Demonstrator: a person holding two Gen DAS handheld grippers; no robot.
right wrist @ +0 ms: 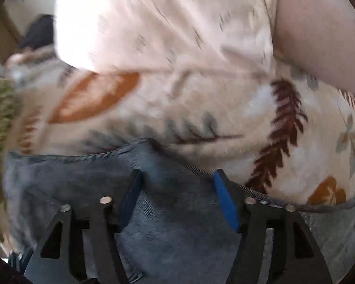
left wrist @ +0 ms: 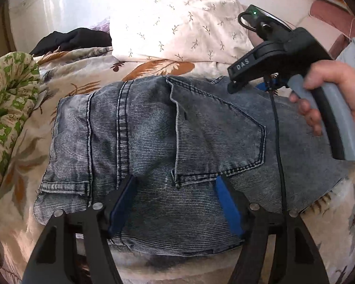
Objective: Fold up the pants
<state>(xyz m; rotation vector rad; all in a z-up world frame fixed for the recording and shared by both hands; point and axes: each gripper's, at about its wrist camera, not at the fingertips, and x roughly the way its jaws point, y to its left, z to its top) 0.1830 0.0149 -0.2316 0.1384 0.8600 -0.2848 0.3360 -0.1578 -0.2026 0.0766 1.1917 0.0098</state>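
Lying folded w/ long axis 9-to-3 o'clock, pants sit at 12 o'clock under left gripper; right gripper over far edge. Both spread, pinching nothing.

**Jeans folded into a compact stack**

From my left wrist camera I saw the jeans lying as a flat, roughly rectangular bundle, folded over on themselves in several layers. They were washed-out grey-blue denim with a fine ribbed weave and dark stitching. A back pocket faced up on the top layer, its point aimed to the right, and a double-stitched seam ran down the cloth left of it. A hemmed edge showed at the lower left corner. Through my right wrist camera the jeans were blurred; I could make out only a stitched edge with a raised fold.
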